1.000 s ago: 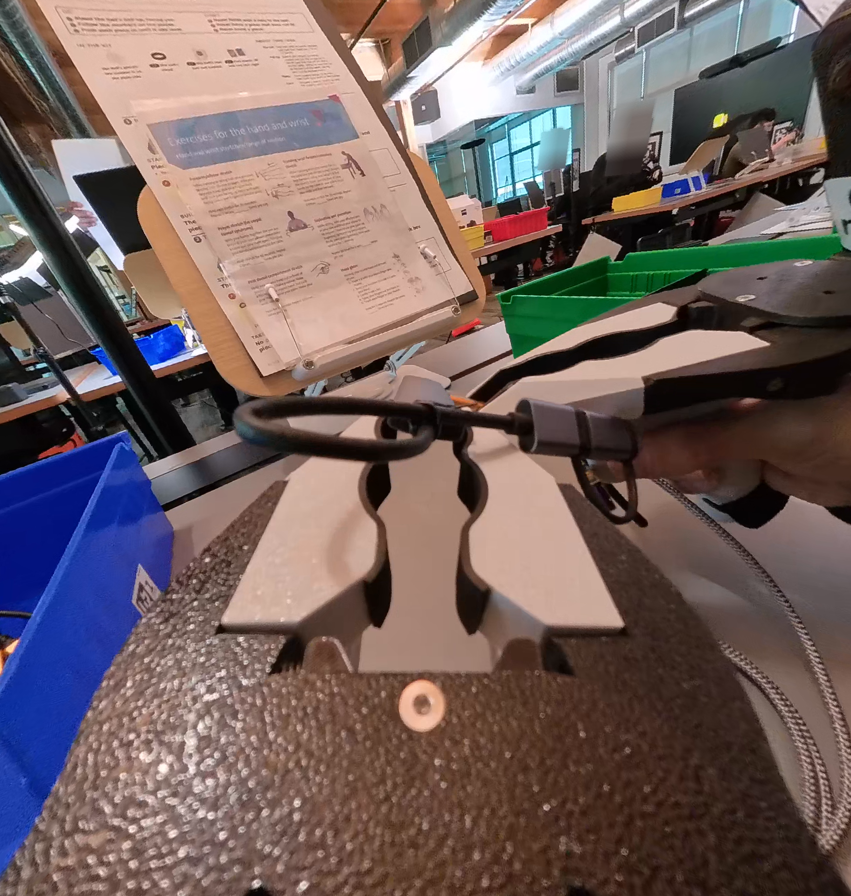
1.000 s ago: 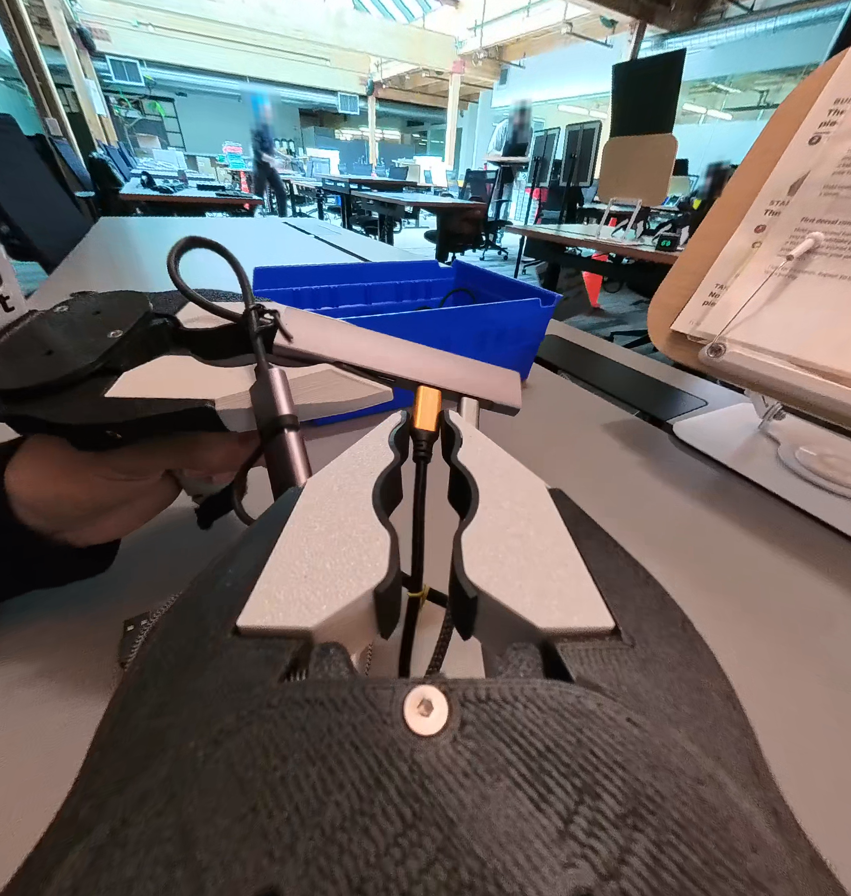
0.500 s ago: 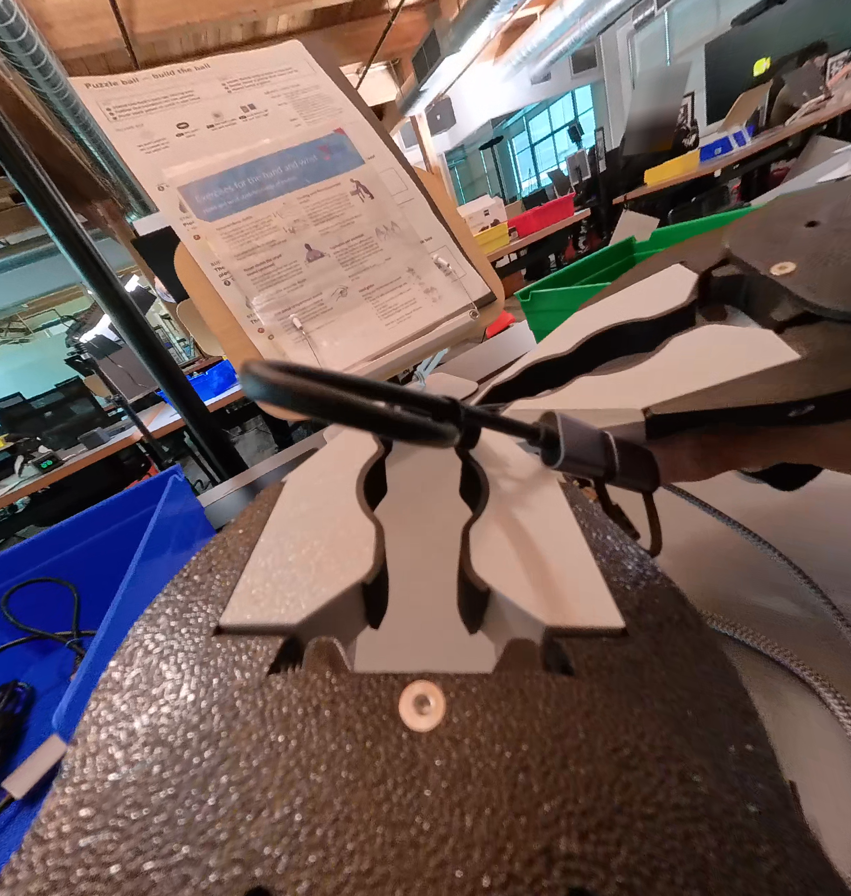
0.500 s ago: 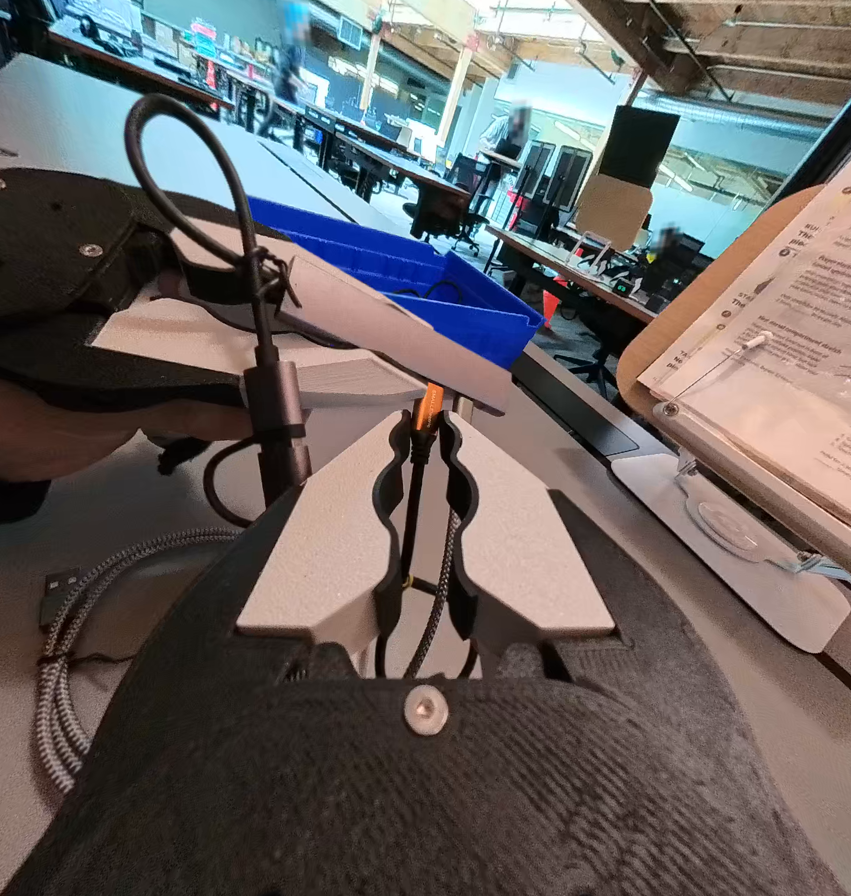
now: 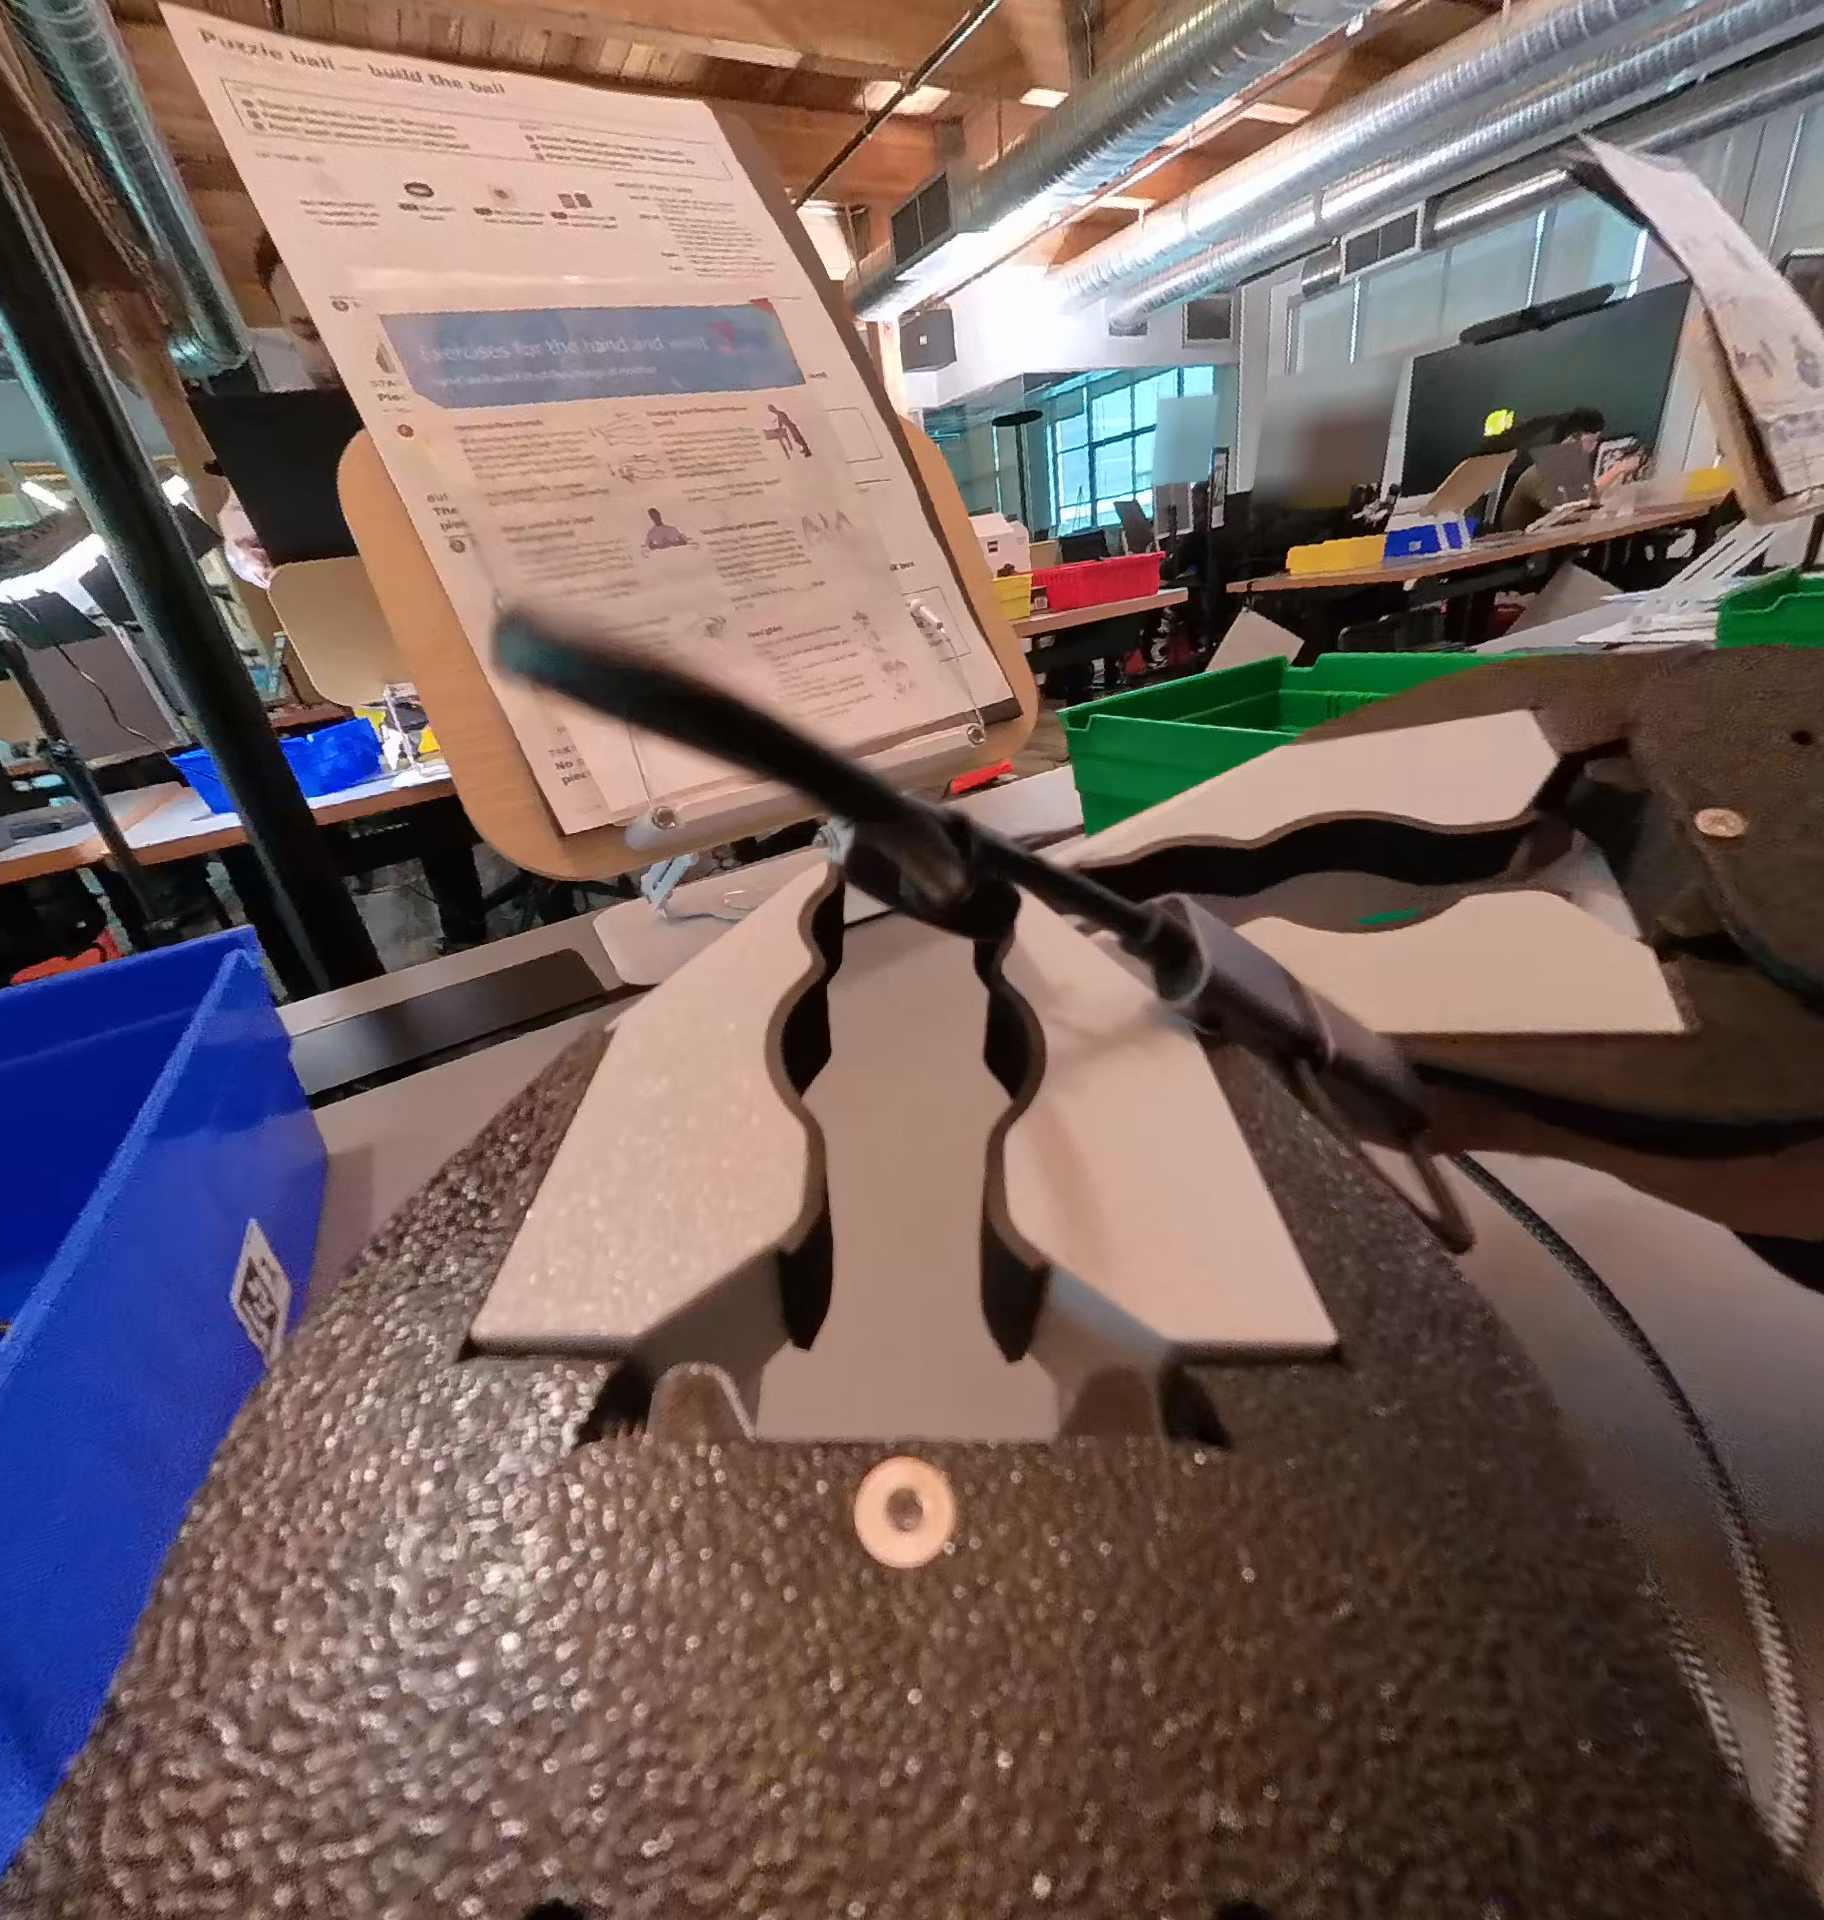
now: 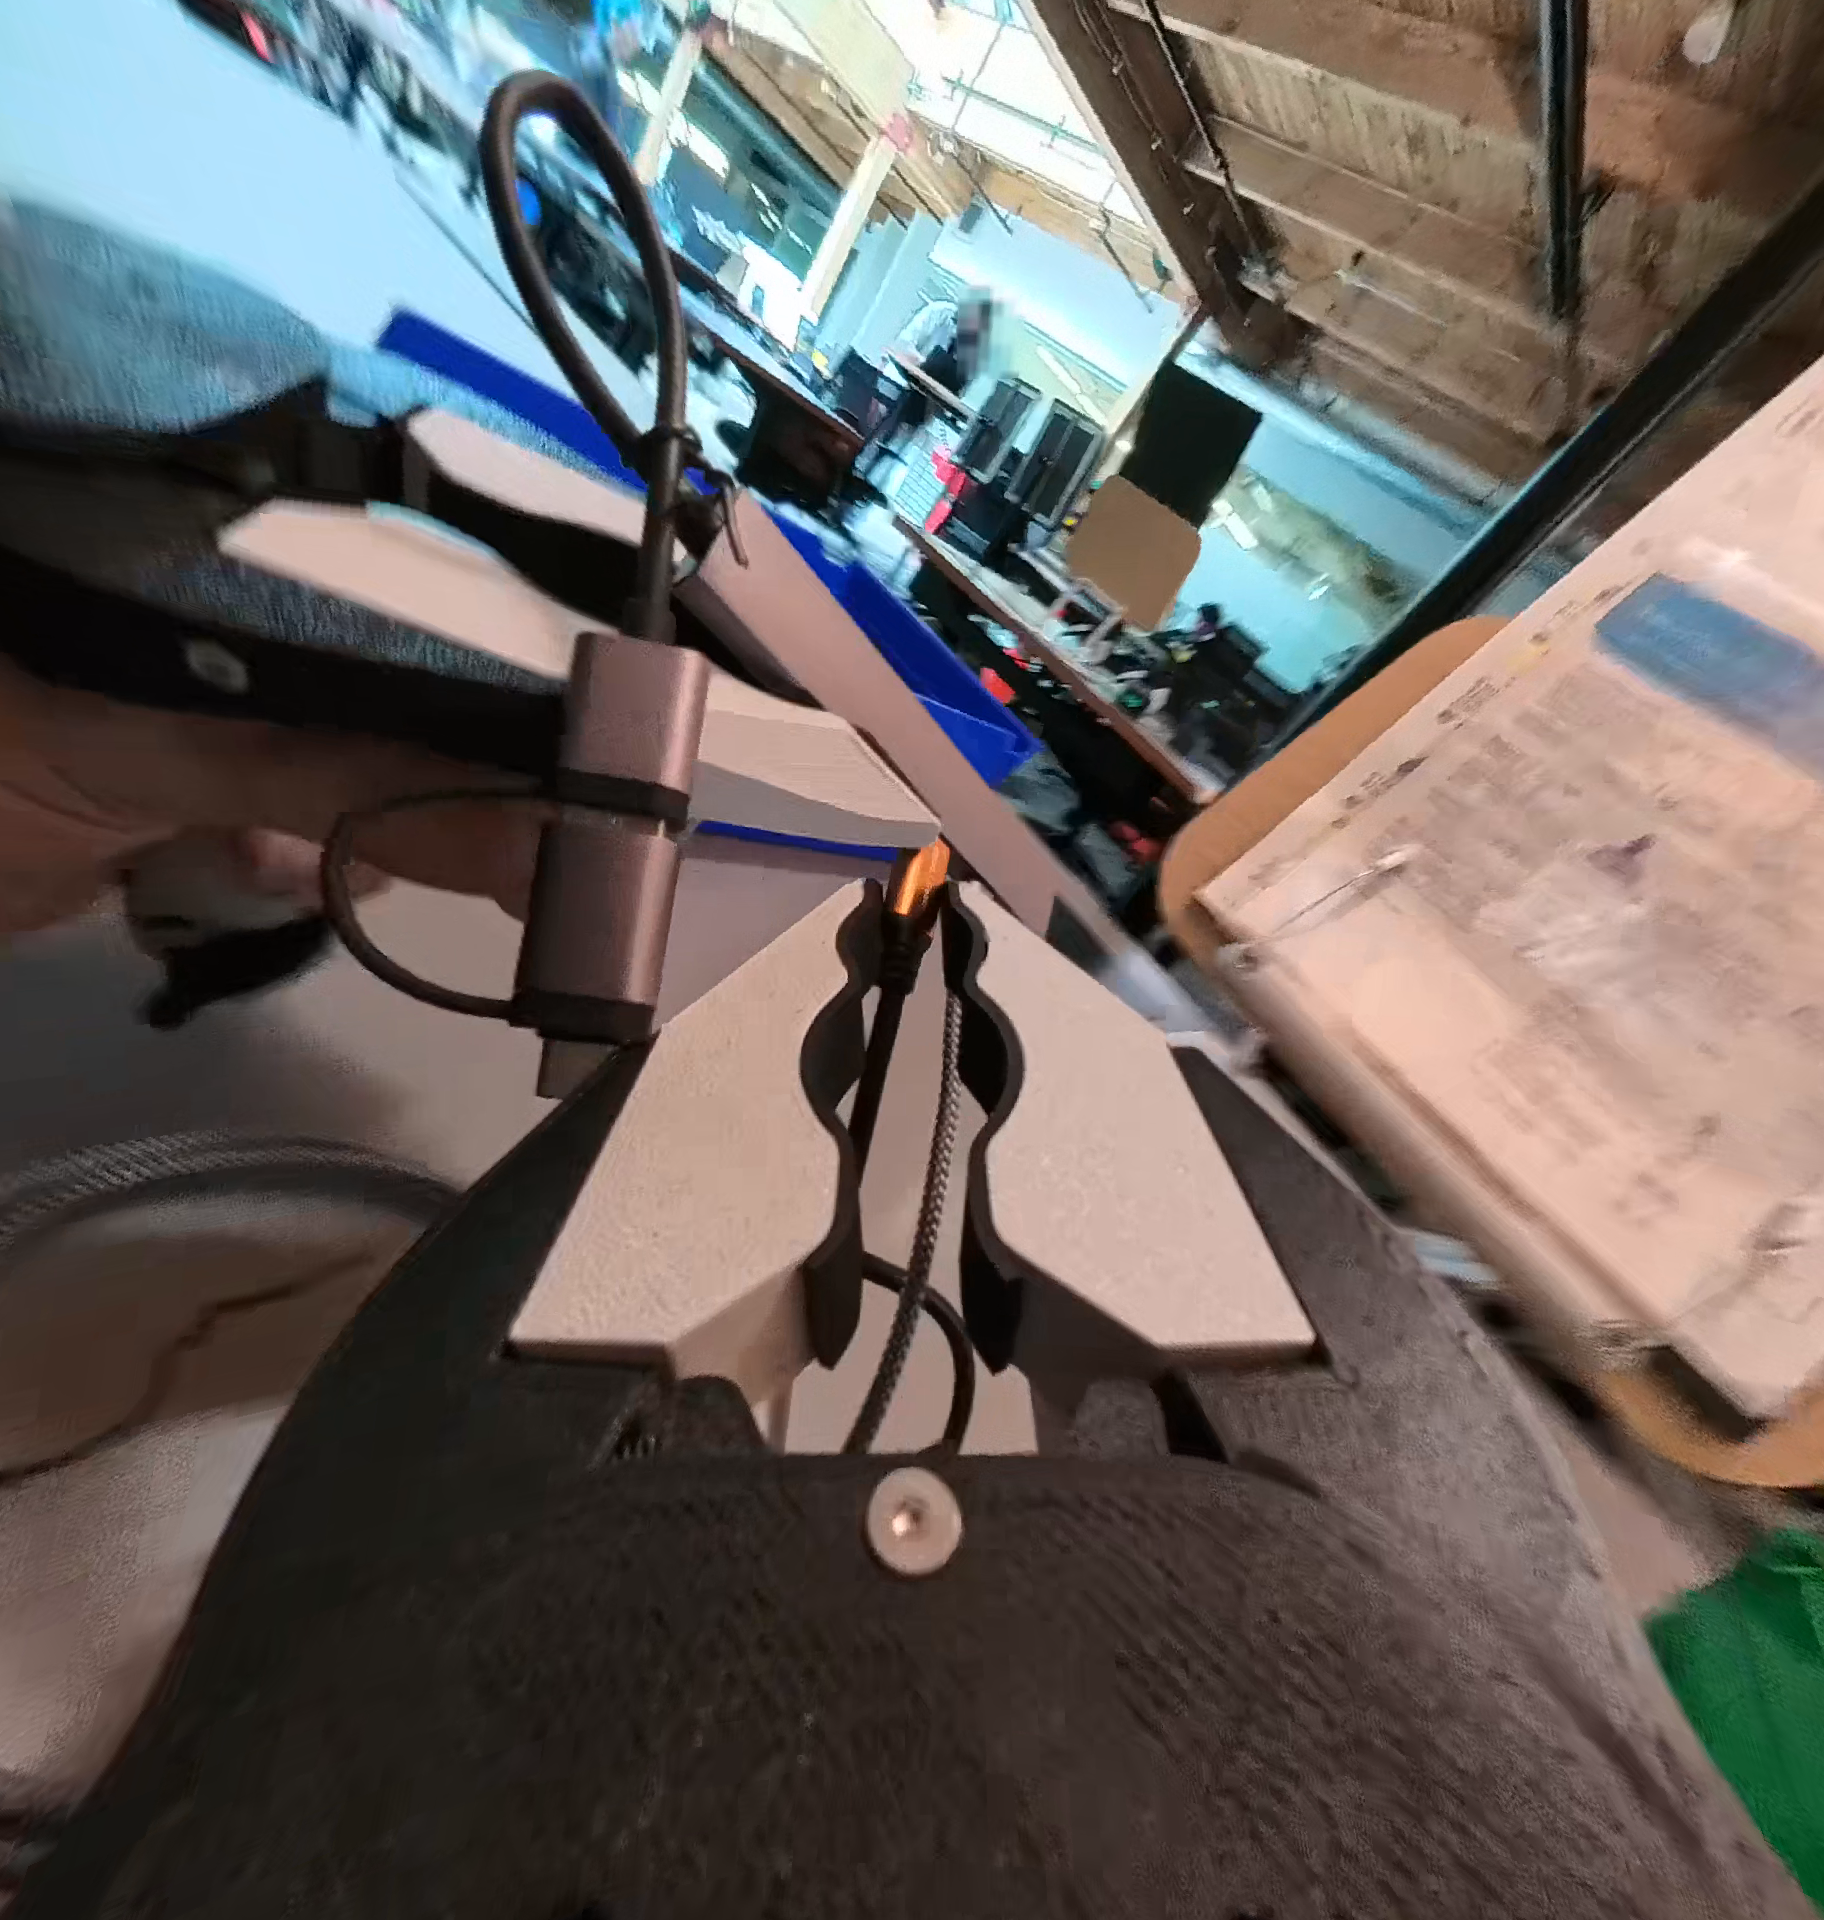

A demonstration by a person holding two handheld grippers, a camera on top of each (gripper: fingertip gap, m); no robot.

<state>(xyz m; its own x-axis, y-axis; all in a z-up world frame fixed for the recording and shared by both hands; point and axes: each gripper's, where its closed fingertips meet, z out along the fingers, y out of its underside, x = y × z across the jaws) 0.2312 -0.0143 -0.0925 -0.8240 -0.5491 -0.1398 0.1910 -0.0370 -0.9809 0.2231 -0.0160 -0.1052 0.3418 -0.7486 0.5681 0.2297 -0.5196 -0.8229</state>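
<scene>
Ahead of the left hand-held gripper (image 5: 913,883), the tilted document stand (image 5: 679,520) blocks the way forward. The blue bin (image 5: 108,1195) walls off its left side; the right hand-held gripper (image 5: 1147,862) crosses close on the right, its tips nearly meeting the left's. A black looped cable (image 5: 700,727) stretches between them. The green bin (image 5: 1199,727) closes the far right.

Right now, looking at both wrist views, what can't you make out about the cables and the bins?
- Black cable, left wrist view: motion blur smears its loop end.
- Orange plug, right wrist view: the left hand-held gripper covers its tip.
- Braided cable, right wrist view: the right hand-held gripper body hides its lower run.
- Blue bin, left wrist view: contents cut off by the left edge.
- Green bin, right wrist view: blurred corner only.
</scene>
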